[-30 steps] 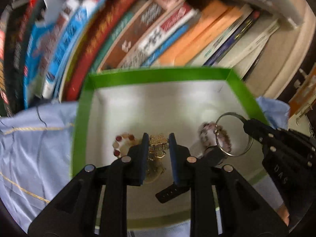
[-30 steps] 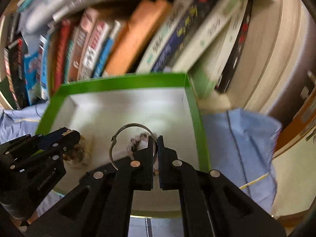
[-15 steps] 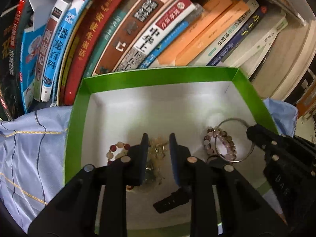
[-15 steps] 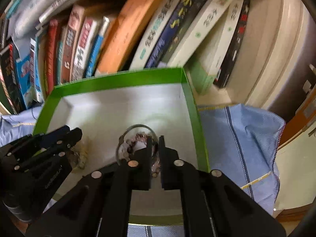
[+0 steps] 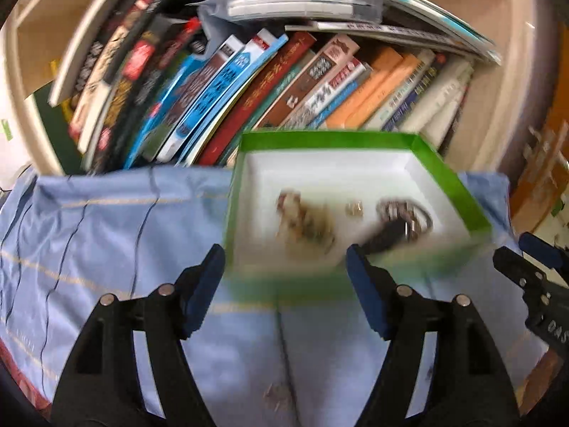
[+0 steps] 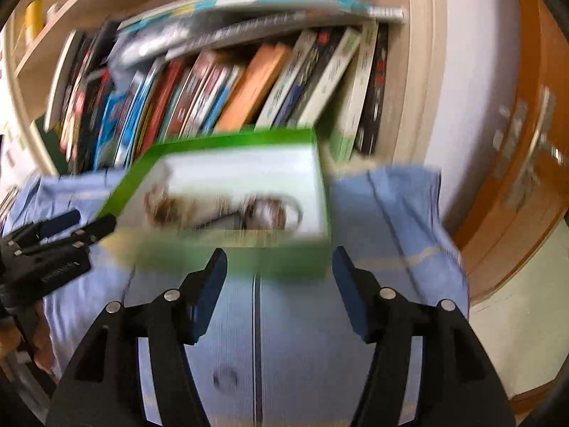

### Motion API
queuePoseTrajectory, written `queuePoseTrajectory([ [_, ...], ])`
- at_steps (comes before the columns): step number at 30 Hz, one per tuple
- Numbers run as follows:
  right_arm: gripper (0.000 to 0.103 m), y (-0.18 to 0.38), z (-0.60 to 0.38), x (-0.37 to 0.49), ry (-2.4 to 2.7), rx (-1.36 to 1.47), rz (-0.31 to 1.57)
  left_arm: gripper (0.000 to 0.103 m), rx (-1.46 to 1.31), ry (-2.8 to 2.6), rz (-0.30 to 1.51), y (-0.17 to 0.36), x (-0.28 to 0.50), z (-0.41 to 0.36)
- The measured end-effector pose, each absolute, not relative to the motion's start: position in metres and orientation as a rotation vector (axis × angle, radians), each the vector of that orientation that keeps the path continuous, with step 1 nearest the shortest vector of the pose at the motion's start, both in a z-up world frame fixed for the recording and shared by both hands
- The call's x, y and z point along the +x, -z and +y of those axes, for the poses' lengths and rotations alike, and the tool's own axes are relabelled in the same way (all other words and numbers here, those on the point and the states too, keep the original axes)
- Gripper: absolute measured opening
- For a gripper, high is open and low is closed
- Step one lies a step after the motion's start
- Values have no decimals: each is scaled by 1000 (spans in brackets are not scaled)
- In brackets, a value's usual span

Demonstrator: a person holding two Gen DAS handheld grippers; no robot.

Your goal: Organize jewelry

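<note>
A green box (image 5: pixel 451 181) with a white inside sits on a blue cloth; it also shows in the right wrist view (image 6: pixel 322 192). Inside lie a beaded bracelet with gold pieces (image 5: pixel 302 220), a small ring (image 5: pixel 355 208), and a bead bracelet inside a metal ring (image 5: pixel 405 215) with a black tag. The same metal ring (image 6: pixel 281 210) shows blurred in the right wrist view. My left gripper (image 5: pixel 284 291) is open and empty, in front of the box. My right gripper (image 6: pixel 279 291) is open and empty, also in front of the box.
A shelf of leaning books (image 5: pixel 249 82) stands right behind the box. The blue cloth (image 5: pixel 106 235) covers the surface in front and to both sides. A wooden cabinet side (image 6: pixel 419 71) rises at the right. The right gripper shows at the left view's right edge (image 5: pixel 533 284).
Both grippers have opened and pulled back out of the box. The metal ring with the bead bracelet now lies in the box; the gold jewelry also lies released.
</note>
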State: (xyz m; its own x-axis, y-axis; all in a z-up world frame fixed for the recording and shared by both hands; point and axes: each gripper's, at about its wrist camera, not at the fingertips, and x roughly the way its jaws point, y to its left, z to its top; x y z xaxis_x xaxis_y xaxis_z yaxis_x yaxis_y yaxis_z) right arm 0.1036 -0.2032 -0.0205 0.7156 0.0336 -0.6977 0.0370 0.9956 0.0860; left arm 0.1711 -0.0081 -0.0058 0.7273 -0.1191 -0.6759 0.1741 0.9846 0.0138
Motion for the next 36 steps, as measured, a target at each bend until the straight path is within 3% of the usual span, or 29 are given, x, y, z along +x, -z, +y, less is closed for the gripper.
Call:
queuePoseTrajectory([
  [12,58,87,-148,80,-83,-33,922,71,61,145,890,84,101,20],
  [14,46,86,-140,79,-104,-45,915,71,65,151,891,87,100,18],
  [16,24,85,-136,77,-107,-59,914,72,62,159,899,91,100,17],
  [20,21,84,-135,71,-93,-83,902,72,74,170,888,92,100,14],
  [27,21,83,-151,67,-57,-34,896,20,89,223,870,89,99,1],
  [34,21,82,-158,65,3,-18,886,21,102,293,875,89,92,-25],
  [36,25,82,-159,62,44,-28,879,29,98,269,877,90,92,-28],
])
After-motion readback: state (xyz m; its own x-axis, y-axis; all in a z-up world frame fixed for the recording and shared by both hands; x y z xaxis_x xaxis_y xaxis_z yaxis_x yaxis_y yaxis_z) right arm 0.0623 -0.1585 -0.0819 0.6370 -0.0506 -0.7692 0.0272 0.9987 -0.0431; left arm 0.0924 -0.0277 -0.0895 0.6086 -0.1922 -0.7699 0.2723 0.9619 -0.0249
